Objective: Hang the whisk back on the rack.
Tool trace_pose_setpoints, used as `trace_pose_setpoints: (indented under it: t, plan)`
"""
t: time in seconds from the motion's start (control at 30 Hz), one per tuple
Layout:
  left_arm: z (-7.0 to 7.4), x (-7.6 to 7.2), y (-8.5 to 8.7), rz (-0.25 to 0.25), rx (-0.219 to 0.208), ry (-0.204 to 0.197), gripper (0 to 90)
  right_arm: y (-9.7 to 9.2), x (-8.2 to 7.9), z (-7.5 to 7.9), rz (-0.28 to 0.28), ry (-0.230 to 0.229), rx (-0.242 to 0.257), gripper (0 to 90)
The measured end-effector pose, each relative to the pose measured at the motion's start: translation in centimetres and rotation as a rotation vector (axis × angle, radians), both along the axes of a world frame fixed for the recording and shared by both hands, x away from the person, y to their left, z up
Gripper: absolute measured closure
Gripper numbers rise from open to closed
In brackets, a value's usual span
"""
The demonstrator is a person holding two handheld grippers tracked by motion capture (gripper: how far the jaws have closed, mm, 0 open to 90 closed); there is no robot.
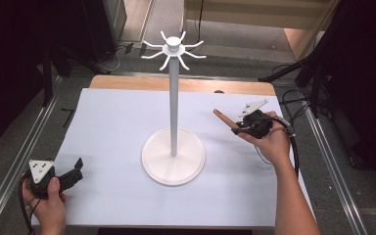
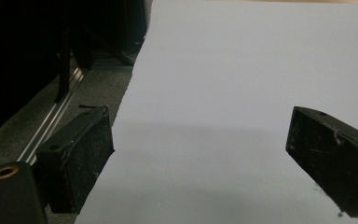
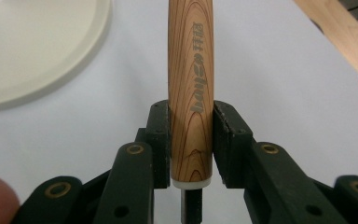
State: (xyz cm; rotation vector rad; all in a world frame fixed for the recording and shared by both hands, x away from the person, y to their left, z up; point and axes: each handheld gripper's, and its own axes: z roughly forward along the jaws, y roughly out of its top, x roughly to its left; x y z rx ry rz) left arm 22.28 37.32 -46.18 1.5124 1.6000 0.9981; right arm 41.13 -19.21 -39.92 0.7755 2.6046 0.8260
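Wood-grained handle with printed lettering, right of centre in the high view, sits clamped between the closed jaws of the right tool, lifted above the white-covered desk. Probably the carry step: next, judging by the layout, it goes toward the white stand with hooked arms at centre. The left tool, lower left, gapes wide and empty.
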Motion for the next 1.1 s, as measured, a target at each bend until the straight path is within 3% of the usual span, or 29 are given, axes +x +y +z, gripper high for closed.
trace_pose_setpoints:
  t: [0.13,0.17,0.3,0.33,0.4,0.63,0.67,0.7,0.93,1.07,1.1]
  plan:
    - [0.0,0.0,0.0,0.0,0.0,0.001,7.9,0.0,-0.4,0.5,0.003,-0.02,0.044,71.2]
    - [0.0,0.0,0.0,0.0,0.001,0.001,7.9,0.0,-0.6,0.9,0.0,-0.03,0.084,71.3]
    - [0.0,0.0,0.0,0.0,0.0,0.001,7.9,-0.2,-1.0,1.3,-0.003,-0.05,0.14,71.3]
    - [0.0,0.0,0.0,0.001,-0.002,0.001,7.9,-0.3,-1.3,1.6,-0.006,-0.066,0.179,71.3]
    - [0.0,0.0,0.0,0.0,0.0,0.002,7.9,-0.3,-1.3,1.7,-0.003,-0.074,0.192,71.3]
    - [0.0,0.0,0.0,0.003,-0.002,0.001,7.9,-0.4,-2.3,3.1,-0.007,-0.121,0.324,71.3]
    - [0.0,0.0,0.0,0.003,-0.002,0.001,7.9,-0.4,-2.3,3.1,-0.007,-0.121,0.324,71.3]
    - [0.0,0.0,0.0,0.001,0.001,0.002,7.9,-0.4,-2.6,3.5,-0.004,-0.138,0.358,71.3]
    - [0.0,0.0,0.0,0.001,0.001,0.002,7.9,-0.3,-3.5,4.4,-0.005,-0.174,0.427,71.3]
    - [0.0,0.0,0.0,0.005,0.0,0.001,7.9,0.0,-4.1,4.8,-0.005,-0.191,0.503,71.4]
    - [0.0,0.0,0.0,0.005,0.0,0.001,7.9,0.0,-4.1,4.8,-0.005,-0.191,0.503,71.4]
